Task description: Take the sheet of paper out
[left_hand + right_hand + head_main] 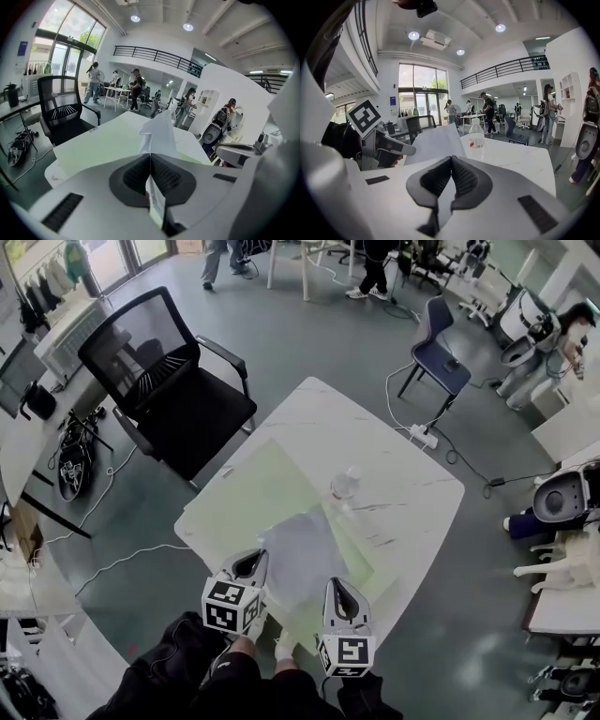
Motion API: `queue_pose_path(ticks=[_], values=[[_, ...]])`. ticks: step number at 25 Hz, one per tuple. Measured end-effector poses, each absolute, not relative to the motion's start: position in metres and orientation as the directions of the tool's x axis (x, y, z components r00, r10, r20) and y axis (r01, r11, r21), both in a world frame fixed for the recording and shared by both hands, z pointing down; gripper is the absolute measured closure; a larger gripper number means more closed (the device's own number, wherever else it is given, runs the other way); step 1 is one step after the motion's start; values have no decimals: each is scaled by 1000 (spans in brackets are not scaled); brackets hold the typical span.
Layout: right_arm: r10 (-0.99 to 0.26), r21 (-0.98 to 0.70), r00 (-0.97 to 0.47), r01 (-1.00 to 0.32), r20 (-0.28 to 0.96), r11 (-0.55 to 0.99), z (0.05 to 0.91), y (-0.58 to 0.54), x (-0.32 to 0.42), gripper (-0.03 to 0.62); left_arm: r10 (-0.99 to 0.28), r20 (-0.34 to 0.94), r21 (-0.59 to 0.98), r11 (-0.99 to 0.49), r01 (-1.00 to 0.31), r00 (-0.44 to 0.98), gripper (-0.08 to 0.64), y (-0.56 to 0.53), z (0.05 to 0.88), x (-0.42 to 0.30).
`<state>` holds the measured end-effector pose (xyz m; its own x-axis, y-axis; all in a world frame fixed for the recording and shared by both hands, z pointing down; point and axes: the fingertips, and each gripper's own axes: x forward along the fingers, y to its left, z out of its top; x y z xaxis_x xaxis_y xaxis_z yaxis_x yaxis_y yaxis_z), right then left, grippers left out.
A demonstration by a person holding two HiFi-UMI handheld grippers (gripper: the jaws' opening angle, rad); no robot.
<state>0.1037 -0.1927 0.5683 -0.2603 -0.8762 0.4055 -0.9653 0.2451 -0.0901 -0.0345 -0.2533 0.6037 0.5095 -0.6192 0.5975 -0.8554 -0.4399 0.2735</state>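
My left gripper (248, 565) and right gripper (339, 592), fingers (171, 178) closed, each pinch the sheet of paper (302, 554) above the green folder (253, 493) on the counter (412, 493) (extraction seemingly midway); next, 2 hands carry it clear.

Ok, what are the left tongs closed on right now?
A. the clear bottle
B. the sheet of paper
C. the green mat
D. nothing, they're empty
B: in the left gripper view the left tongs are pinched together on the edge of the sheet of paper, which rises just beyond the tips.
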Motion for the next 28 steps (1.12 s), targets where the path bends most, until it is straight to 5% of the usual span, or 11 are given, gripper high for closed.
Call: queue_pose_path(ticks=[28], values=[[-960,17,-253,-966,122,257,413,-130,76,575,-830,255,51,-500,-865,495,535,-163,395,-92]])
